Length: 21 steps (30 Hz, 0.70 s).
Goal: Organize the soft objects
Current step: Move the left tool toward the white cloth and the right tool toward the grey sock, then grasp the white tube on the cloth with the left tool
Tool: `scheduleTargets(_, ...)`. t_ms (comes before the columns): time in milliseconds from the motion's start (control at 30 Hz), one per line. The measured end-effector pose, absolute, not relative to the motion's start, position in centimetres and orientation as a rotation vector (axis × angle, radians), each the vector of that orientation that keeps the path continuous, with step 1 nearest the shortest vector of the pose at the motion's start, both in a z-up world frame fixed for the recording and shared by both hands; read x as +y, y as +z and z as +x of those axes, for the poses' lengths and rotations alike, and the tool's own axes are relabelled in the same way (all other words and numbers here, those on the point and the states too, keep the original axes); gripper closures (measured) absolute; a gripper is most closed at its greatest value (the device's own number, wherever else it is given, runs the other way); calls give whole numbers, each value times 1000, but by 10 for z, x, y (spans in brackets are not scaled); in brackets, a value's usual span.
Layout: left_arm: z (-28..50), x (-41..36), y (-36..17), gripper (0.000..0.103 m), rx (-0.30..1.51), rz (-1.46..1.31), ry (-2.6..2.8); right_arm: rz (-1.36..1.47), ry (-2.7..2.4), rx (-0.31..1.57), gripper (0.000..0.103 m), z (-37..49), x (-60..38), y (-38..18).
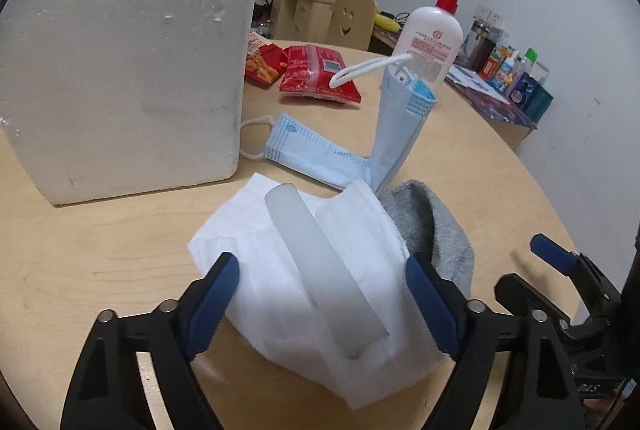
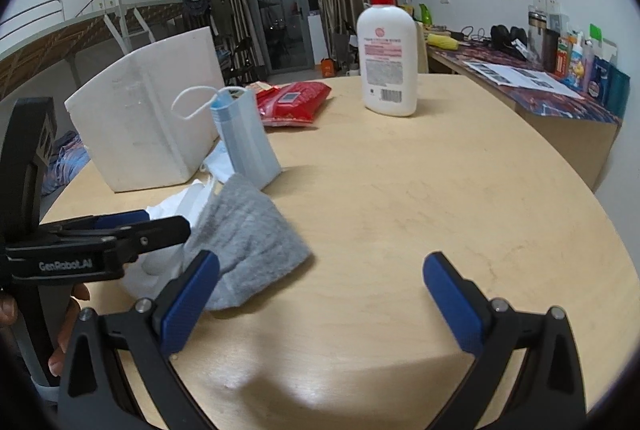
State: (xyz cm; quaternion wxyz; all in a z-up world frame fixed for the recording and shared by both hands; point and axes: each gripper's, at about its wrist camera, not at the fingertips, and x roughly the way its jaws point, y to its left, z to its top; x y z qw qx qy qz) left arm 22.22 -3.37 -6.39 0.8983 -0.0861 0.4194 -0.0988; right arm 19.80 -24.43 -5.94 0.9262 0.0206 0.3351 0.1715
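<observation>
The white foam box (image 1: 128,70) stands upright on the round wooden surface (image 1: 480,166) and serves as the landmark here. Just in front of its near corner lies a crumpled white tissue (image 1: 296,294) with a translucent strip (image 1: 320,270) resting across it; the left gripper (image 1: 324,294) has its blue-padded fingers (image 1: 216,294) spread wide on either side of that tissue, not closed on it. Touching the tissue on the side away from the box is a grey sock (image 1: 436,230), lying flat. A light blue face mask (image 1: 308,154) lies against the foot of the box, and a second blue mask (image 1: 396,126) stands folded upright just beyond the sock. Behind the box's far corner lie red snack packets (image 1: 316,74), and farther out stands a white pump bottle (image 1: 432,38) with a red top. The right gripper (image 2: 320,294) hovers over bare wood, well clear of the box, fingers (image 2: 448,294) parted and holding nothing, its left finger just beside the sock.
</observation>
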Motion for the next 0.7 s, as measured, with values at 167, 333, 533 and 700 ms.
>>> scheduleTargets(167, 228, -40, -67, 39, 887, -163, -186, 42, 354, 695, 0, 202, -250, -61)
scheduleTargets(333, 228, -42, -67, 59, 877, -156, -163, 51, 374, 689, 0, 201, -250, -61)
scheduleTargets(533, 229, -43, -68, 71, 873, -150, -143, 38, 394, 697, 0, 205, -245, -62)
scheduleTargets(700, 228, -47, -67, 78, 861, -122, -134, 27, 408, 704, 0, 207, -242, -62)
